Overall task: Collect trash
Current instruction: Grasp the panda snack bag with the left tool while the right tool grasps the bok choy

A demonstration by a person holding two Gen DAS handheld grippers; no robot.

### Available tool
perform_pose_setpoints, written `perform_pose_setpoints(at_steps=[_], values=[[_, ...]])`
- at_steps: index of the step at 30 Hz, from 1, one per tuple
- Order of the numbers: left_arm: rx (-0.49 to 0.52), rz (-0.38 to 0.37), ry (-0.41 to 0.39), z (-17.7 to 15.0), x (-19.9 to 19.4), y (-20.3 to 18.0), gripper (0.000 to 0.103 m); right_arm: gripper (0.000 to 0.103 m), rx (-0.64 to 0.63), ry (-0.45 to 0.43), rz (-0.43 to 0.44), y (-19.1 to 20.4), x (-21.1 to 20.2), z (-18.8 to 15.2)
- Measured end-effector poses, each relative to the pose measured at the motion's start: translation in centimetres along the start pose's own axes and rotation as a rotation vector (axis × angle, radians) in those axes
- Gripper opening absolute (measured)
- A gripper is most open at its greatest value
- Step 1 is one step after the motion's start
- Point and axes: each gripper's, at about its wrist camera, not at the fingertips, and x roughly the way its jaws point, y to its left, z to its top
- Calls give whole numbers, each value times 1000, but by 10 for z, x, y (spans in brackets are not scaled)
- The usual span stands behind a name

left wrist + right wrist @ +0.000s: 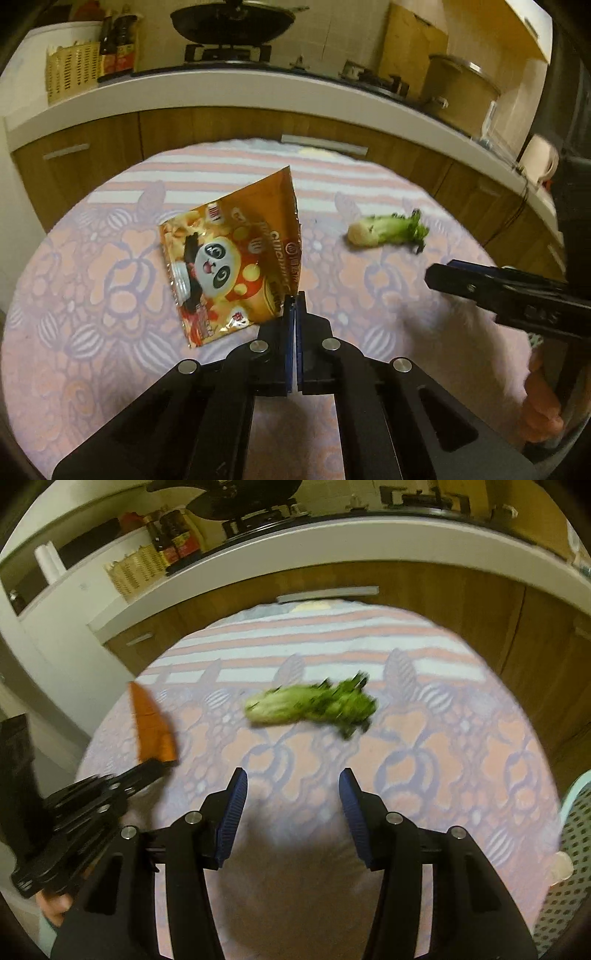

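Orange snack packet (236, 258), centre-left of the left view, is clamped at its lower right corner by the left gripper (295, 299) and lifted above the tablecloth (92, 295). Right gripper (293, 779): fingers apart, holding nothing. Lettuce stub (310, 705) lies above it, mid-frame

An orange panda-print snack wrapper (236, 258) hung pinched by one corner; a limp green lettuce stub (310, 705) lay flat nearby.
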Motion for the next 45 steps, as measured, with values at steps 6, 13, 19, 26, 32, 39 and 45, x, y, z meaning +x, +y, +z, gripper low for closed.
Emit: perform_pose_setpoints(at_steps=[6, 13, 19, 26, 32, 39, 45], values=[[-72, -73, -26, -1, -4, 11, 0, 57, 15, -14, -51, -23, 14, 30], [-103, -113, -30, -3, -5, 17, 0, 56, -3, 37, -15, -20, 43, 43], [-81, -97, -36, -4, -7, 14, 0, 55, -109, 35, 37, 19, 22, 25], [-61, -67, -40, -2, -6, 9, 0, 55, -131, -5, 15, 24, -2, 13], [-45, -52, -40, -2, -5, 5, 0, 55, -104, 14, -27, 18, 24, 26], [-42, -50, -41, -3, -6, 4, 0, 55, -171, 1, -86, 35, 38, 27], [-45, -49, -44, -3, -5, 5, 0, 55, -181, 27, -46, 38, 33, 21]])
